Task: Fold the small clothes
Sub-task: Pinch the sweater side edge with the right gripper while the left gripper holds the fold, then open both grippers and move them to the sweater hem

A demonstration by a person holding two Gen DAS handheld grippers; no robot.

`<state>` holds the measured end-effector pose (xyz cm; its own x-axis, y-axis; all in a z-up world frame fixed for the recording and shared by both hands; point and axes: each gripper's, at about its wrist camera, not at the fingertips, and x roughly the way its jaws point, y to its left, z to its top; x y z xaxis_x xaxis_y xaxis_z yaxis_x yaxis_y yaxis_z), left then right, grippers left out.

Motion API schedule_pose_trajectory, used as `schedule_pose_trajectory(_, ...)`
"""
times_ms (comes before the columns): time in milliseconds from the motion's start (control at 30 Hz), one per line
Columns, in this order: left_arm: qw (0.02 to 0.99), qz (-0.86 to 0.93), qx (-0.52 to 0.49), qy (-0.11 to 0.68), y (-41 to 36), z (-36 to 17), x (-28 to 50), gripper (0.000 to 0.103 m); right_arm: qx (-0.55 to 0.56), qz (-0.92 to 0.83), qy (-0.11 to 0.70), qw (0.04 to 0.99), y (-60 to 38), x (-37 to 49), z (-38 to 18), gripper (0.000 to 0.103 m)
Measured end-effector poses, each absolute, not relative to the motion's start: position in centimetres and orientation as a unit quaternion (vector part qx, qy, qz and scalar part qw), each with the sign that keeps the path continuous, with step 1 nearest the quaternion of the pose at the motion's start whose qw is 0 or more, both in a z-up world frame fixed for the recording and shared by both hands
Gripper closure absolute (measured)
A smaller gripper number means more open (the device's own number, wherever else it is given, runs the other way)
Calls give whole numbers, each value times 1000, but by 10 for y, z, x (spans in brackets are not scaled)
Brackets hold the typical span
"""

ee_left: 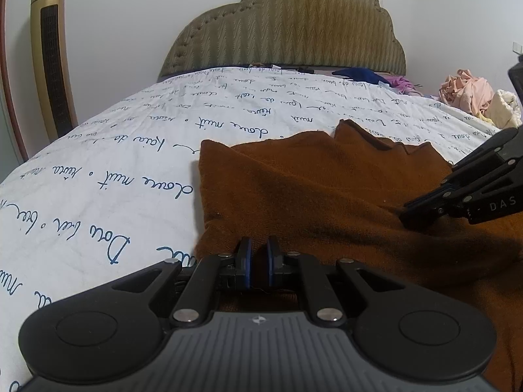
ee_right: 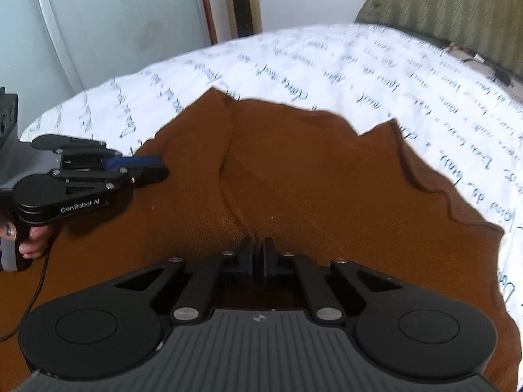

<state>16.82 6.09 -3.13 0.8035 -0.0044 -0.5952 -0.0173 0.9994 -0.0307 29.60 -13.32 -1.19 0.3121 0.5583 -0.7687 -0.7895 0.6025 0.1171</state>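
A brown knitted garment (ee_left: 327, 189) lies spread on the bed; it also fills the middle of the right wrist view (ee_right: 310, 170). My left gripper (ee_left: 259, 254) is shut on a fold of the brown fabric at the garment's near left edge; from the side it shows in the right wrist view (ee_right: 157, 166). My right gripper (ee_right: 258, 251) is shut on the brown fabric at the near edge, with a crease running away from it. Its tip shows in the left wrist view (ee_left: 408, 212), resting on the garment at the right.
The bed has a white sheet (ee_left: 114, 163) printed with blue handwriting and an olive padded headboard (ee_left: 294, 26). A pile of pink, cream and blue clothes (ee_left: 467, 94) lies at the far right. A gold tower fan (ee_left: 49, 49) stands left of the bed.
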Motion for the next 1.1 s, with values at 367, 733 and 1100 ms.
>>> schedule_pose_trajectory(367, 942, 19, -12, 335, 50, -11, 187, 93, -172, 316, 362, 860, -117, 304, -31, 93)
schedule_pose_trajectory(733, 938, 36, 25, 345, 46, 1, 192, 93, -81, 188, 312, 928, -191, 239, 8, 57)
schedule_pose_trajectory(1100, 937, 11, 98, 336, 44, -31, 215, 92, -43, 2, 352, 935, -287, 219, -48, 17)
